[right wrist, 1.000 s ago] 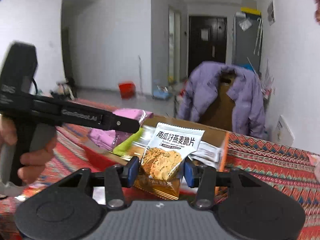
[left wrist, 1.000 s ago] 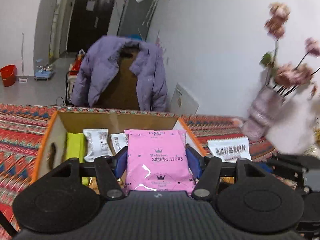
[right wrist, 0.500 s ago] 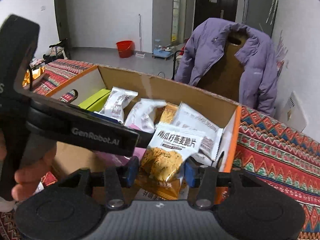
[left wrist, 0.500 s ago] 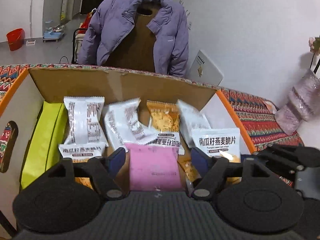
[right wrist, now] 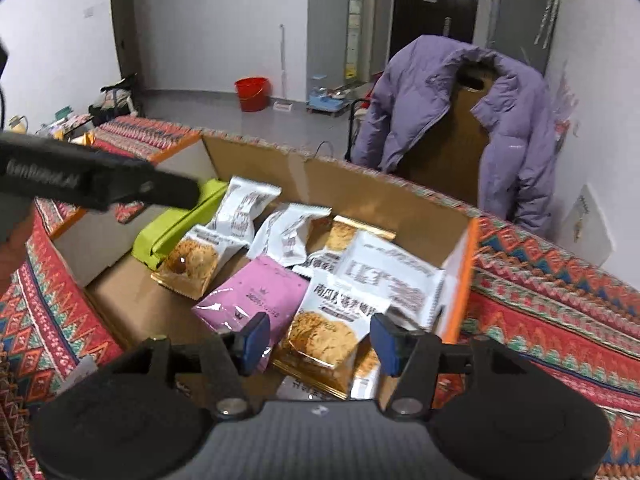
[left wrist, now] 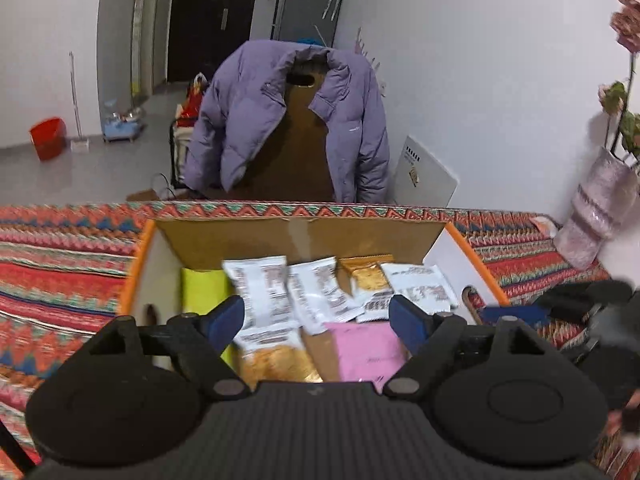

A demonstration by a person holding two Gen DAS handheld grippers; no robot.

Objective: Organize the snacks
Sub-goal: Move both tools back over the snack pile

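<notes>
— Inside the open brown cardboard box (right wrist: 400, 204) with the orange-edged white side walls, what lies there?

— A loose heap of crinkly foil snack packets. The flat glossy pink packet (right wrist: 256, 300) rests on the box floor near its front. Just beside it, overlapping its edge, is the white packet printed with a golden round biscuit (right wrist: 332, 320). Behind them sit more white pillow packs with dark print, a gold-foil one, and a smooth lime-green oblong pouch (right wrist: 176, 228) against the left wall.

— And the left gripper (left wrist: 316, 318)?

— Its jaws have just been opening and stand wide apart. The blue pads touch nothing; the pink packet (left wrist: 364, 348) lies released below and between them, on the cardboard.

— The right gripper (right wrist: 318, 340)?

— Its jaws have also just been opening. The biscuit packet sits between the blue pads, with a gap showing on both sides, so it is let go and lies on other packets.

— What is the box on?

— A woven cloth (right wrist: 560, 280) with red, orange and teal zigzag bands. Beyond it a puffy quilted lilac jacket (left wrist: 288, 116) hangs over a brown chair back.
</notes>
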